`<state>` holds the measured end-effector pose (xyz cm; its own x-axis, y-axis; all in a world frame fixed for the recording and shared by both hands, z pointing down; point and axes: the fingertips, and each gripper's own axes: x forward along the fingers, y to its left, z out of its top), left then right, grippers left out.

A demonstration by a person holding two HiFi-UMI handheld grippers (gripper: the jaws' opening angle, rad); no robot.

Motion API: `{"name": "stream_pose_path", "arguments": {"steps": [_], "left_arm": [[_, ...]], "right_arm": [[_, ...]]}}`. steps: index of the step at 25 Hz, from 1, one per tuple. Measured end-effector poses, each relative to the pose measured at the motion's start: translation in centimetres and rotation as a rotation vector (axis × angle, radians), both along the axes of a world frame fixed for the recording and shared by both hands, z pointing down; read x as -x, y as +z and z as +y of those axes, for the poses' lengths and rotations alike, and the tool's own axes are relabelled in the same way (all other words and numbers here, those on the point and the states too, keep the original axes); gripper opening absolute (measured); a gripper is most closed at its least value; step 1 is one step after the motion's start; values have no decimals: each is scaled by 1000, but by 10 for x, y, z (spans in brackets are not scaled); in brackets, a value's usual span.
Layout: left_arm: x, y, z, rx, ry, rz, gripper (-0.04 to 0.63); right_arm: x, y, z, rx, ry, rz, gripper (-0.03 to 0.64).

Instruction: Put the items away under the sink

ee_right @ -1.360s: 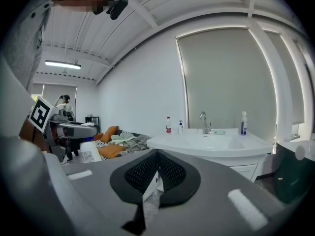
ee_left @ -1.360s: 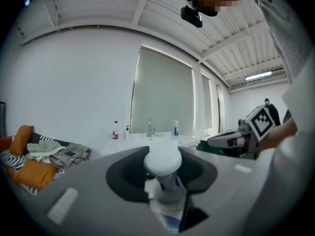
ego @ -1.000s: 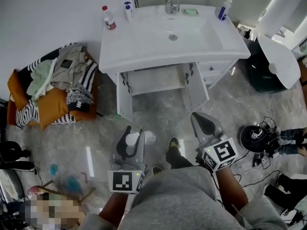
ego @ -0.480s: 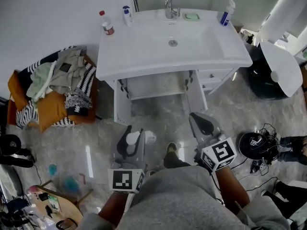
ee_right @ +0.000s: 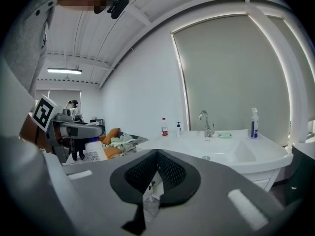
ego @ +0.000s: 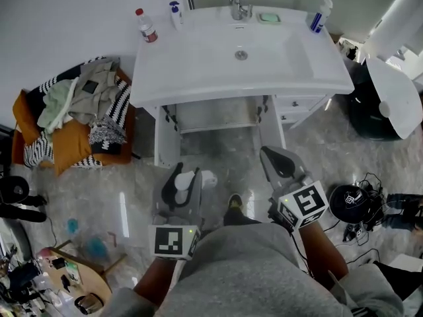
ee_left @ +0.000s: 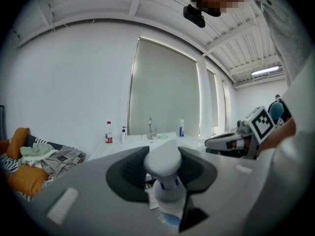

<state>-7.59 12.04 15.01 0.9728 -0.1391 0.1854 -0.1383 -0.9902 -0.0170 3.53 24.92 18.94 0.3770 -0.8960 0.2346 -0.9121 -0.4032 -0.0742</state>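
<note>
Bottle: white plastic bottle with a rounded white cap and blue marks on its neck, lower centre of the head view, above the marbled grey floor and short of the cabinet.
Left jaws: left gripper clamped on the bottle high up, at cap and neck, with the body hanging below the pads.
Slip risk: a grip so near the top leaves the heavier body free to swing. A jolt, or a cap working loose, would probably drop it on the floor.
Right jaws: right gripper closed together on nothing, right of centre, free to steady the bottle.
Cabinet: white vanity cabinet under the basin, upper centre, standing open. Interior dim, apparently bare.
Door risk: narrow way in between the open white doors. The hanging body or a jaw could knock a door edge or the inner shelf lip.
Placement risk: if let go tilted, likely to topple and roll back out.
Surface: red-capped bottle, small white pump bottle and blue spray bottle at the back, not yet put away.
Floor risk: black round device with cables at lower right. Possible snag for feet.
</note>
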Motion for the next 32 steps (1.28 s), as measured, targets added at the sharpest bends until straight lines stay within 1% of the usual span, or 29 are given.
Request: {"name": "stream_pose_path", "arguments": {"steps": [6,11,16,20,32], "left_arm": [[-6,-3,2,-10,-7,6,150],[-10,1,3,-9,-11,-1,150],[-17,-2,7,-25,-10,-4,150],[-18,-3,9,-16,-24,-2,150],[-21,-4,19,-30,-12,-3,150]], "right_arm": [[-11,4,-2,-28,-4,-26,-2],[-9,9,-4,-27,-23,-31,-2],[-7,14,-1,-30,-26,-45,-2],[-9,15,0,-36,-33,-50,-2],[-12,15,15,-43,-14,-50,-2]]}}
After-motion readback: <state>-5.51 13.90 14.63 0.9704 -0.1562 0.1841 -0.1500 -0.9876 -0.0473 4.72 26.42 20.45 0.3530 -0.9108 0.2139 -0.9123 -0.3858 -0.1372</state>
